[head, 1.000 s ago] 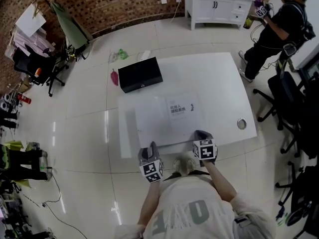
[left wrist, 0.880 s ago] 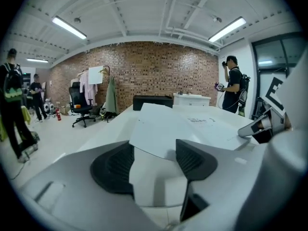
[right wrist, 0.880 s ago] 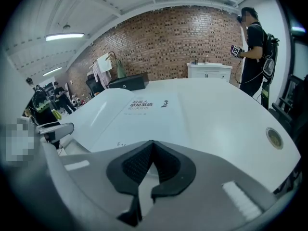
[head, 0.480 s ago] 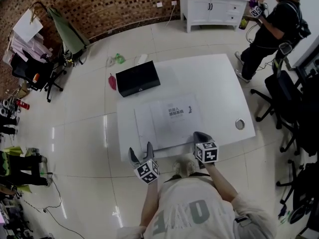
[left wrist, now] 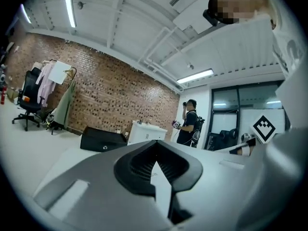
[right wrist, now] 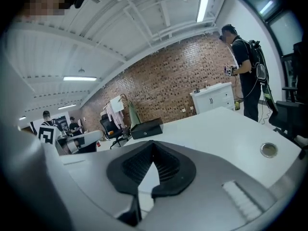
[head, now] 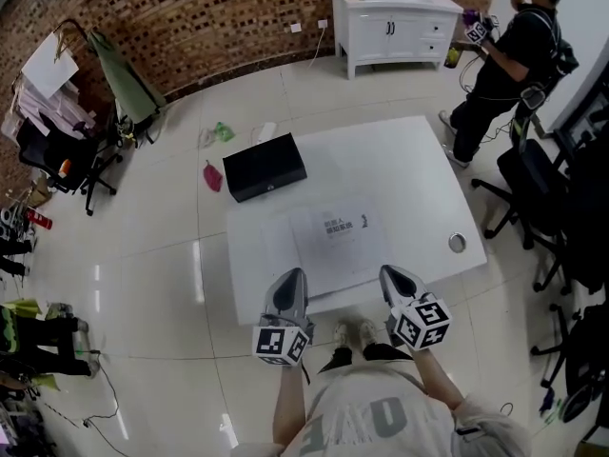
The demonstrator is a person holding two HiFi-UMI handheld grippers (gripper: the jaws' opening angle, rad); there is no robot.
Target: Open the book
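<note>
At the near edge of the table (head: 409, 160), the left gripper (head: 293, 279) and right gripper (head: 393, 276) are hovering, jaws pressed together on nothing. Beyond them the book (head: 328, 241) is lying closed.

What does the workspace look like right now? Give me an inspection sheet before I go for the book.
Surface: white table, mostly bare.
Job's things: book lies flat near the front edge, cover up, apparently closed.
Clutter: black box on the far left corner; metal ring near the right edge.
Grippers: left tongs and right tongs both shut, nothing between them, at the front edge.
Cables: one cable on the floor at left; nothing seen on the table.
Surroundings: brick wall, white cabinet, a person standing beside it, office chairs.
</note>
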